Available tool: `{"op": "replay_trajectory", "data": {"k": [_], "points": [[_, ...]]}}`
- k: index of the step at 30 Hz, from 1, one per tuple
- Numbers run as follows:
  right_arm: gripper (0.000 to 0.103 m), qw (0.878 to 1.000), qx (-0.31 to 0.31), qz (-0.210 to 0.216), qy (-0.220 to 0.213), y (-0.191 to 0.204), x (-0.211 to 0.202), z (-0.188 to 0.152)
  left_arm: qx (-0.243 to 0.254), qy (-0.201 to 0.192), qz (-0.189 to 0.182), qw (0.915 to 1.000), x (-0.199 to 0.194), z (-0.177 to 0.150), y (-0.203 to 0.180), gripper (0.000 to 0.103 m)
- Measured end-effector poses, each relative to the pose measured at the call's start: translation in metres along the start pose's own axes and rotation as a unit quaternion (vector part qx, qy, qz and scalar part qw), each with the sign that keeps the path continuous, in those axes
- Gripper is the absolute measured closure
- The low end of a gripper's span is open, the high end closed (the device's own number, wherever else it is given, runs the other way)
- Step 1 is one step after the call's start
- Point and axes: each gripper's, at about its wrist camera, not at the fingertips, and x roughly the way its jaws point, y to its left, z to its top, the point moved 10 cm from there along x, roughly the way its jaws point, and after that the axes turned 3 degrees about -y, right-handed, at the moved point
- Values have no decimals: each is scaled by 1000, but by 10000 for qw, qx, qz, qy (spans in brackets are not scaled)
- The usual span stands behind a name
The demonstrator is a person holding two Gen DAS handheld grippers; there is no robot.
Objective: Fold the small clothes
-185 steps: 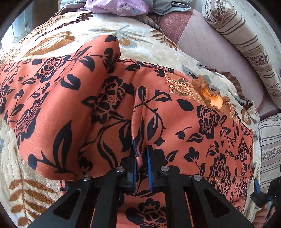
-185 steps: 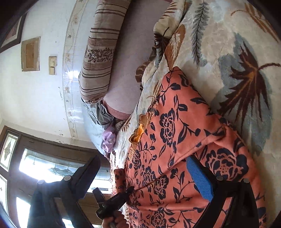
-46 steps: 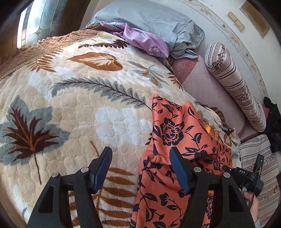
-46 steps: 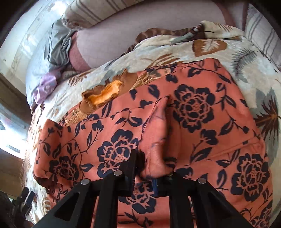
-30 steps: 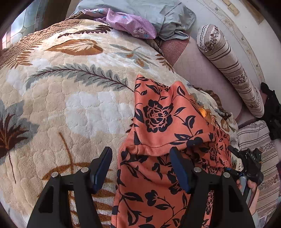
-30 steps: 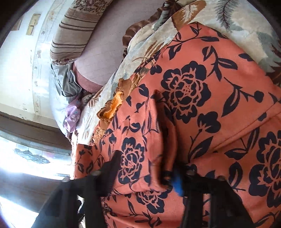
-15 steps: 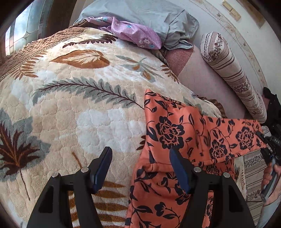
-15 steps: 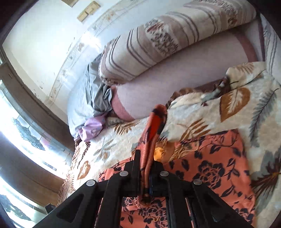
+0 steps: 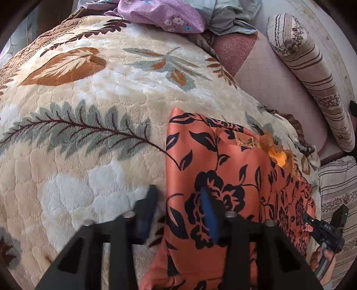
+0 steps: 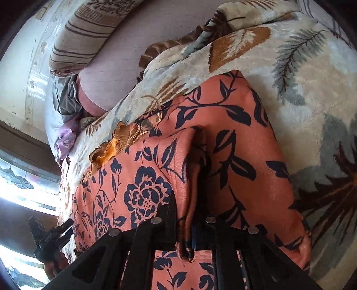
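Cloth of this kind looks light, thin and very soft, maybe a little slippery, so I judge it will sag and slide when lifted and keeps no shape by itself. One orange garment [image 9: 223,178] with dark flowers lies on the plush leaf-pattern blanket [image 9: 89,107], partly folded over itself, with a gold lace trim [image 9: 275,154] near its far edge. The right gripper [image 10: 189,225] is clamped on a raised pleat of this garment, and the fabric bunches between its jaws. The left gripper [image 9: 178,214] stands with its jaws apart, one finger over the blanket and the other over the garment's left edge, holding nothing. Good places to take hold are, I think, a corner or a hemmed edge, where the layers are thicker and slip less. I count one garment to fold, two grippers, one striped bolster [image 9: 312,73], and a small pile of other clothes [image 9: 178,13] at the head of the bed.
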Motion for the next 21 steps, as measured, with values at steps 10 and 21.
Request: {"op": "replay_trajectory", "data": {"k": [10,21], "points": [[86,9998,-170,-7,-129,-10,-14,-5,-20,-92,-104,9999,1,3,1,92],[97,9990,27,252,-380,-2,-19,31,87,-79,-102,9999,3,4,0,89]]}}
